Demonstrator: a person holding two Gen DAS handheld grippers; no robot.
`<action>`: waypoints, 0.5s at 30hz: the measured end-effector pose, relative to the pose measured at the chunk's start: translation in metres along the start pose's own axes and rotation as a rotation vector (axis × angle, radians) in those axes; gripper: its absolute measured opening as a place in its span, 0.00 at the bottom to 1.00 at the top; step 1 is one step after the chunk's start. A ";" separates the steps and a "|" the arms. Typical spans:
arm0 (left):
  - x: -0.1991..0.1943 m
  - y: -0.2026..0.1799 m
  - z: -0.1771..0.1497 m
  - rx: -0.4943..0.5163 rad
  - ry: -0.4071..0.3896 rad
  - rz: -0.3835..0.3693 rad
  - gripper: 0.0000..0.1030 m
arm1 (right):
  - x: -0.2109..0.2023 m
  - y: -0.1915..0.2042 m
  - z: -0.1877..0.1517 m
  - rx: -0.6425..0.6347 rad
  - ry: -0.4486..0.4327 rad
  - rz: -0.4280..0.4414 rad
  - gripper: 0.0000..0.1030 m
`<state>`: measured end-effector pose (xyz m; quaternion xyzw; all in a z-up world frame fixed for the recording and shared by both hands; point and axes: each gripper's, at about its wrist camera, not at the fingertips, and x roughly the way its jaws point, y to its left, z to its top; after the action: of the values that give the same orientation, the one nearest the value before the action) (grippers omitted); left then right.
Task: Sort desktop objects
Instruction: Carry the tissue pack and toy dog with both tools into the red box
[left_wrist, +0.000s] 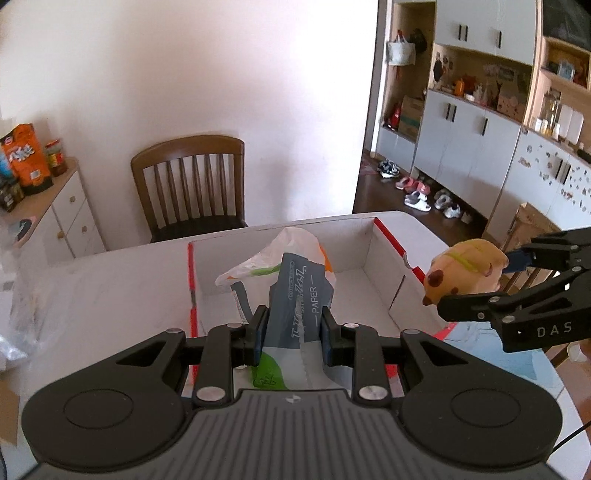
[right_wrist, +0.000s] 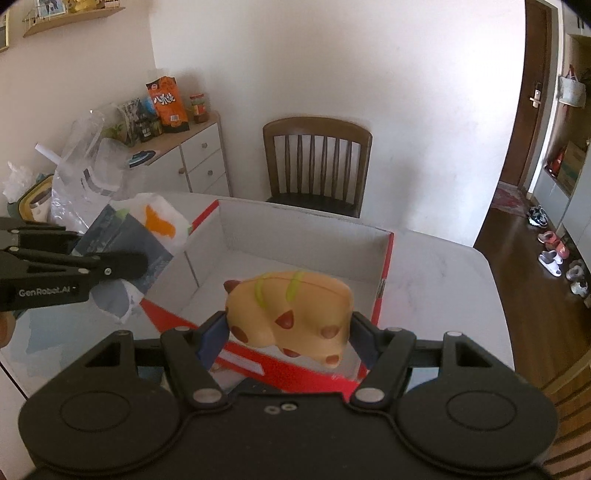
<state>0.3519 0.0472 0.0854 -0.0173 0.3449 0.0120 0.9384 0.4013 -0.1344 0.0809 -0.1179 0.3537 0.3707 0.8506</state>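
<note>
Carrying two items at once toward the box, by our reading of the step. Low centre of the left wrist view, the left claw (left_wrist: 291, 332) is clamped on a grey tissue packet (left_wrist: 299, 295) printed "PAPER", its green-and-white end drooping toward the camera. The packet is held clear of the bench, over the near edge of the box.

Low centre of the right wrist view, the right claw (right_wrist: 288, 328) is clamped on a yellow squishy toy (right_wrist: 291, 314) with brown spots and green stripes. The blue pads press its two flanks. The toy hangs above the near red rim of the box, not yet inside.

Middle of both frames: the open cardboard box (left_wrist: 373, 236), white inside with red edges, stands on the white bench (left_wrist: 110, 288). Behind the packet in the left view we see a white wrapper (left_wrist: 291, 243) with orange and green marks; whether it is part of the packet or lies loose in the box, we cannot tell. The box floor to the right of it looks bare.

Far: a wooden chair (right_wrist: 317, 162) beyond the bench, and a white cabinet (right_wrist: 199, 155) carrying snack bags at upper left of the right view.

Next move, as we judge it: bring each item forward past the rim, lower it over the bare floor, then part the claw. The toy is soft and may spring when released; the two claws converge, so one should go first.
</note>
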 end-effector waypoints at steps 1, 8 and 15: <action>0.006 -0.002 0.002 0.003 0.006 0.000 0.26 | 0.004 -0.003 0.002 -0.001 0.002 -0.002 0.68; 0.049 0.005 0.012 0.027 0.071 0.018 0.26 | 0.040 -0.011 0.008 -0.019 0.036 -0.007 0.68; 0.094 0.027 0.017 -0.017 0.176 -0.027 0.26 | 0.083 -0.008 0.017 -0.016 0.130 0.040 0.68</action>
<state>0.4337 0.0756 0.0373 -0.0308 0.4256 0.0005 0.9044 0.4551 -0.0872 0.0355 -0.1414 0.4075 0.3819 0.8174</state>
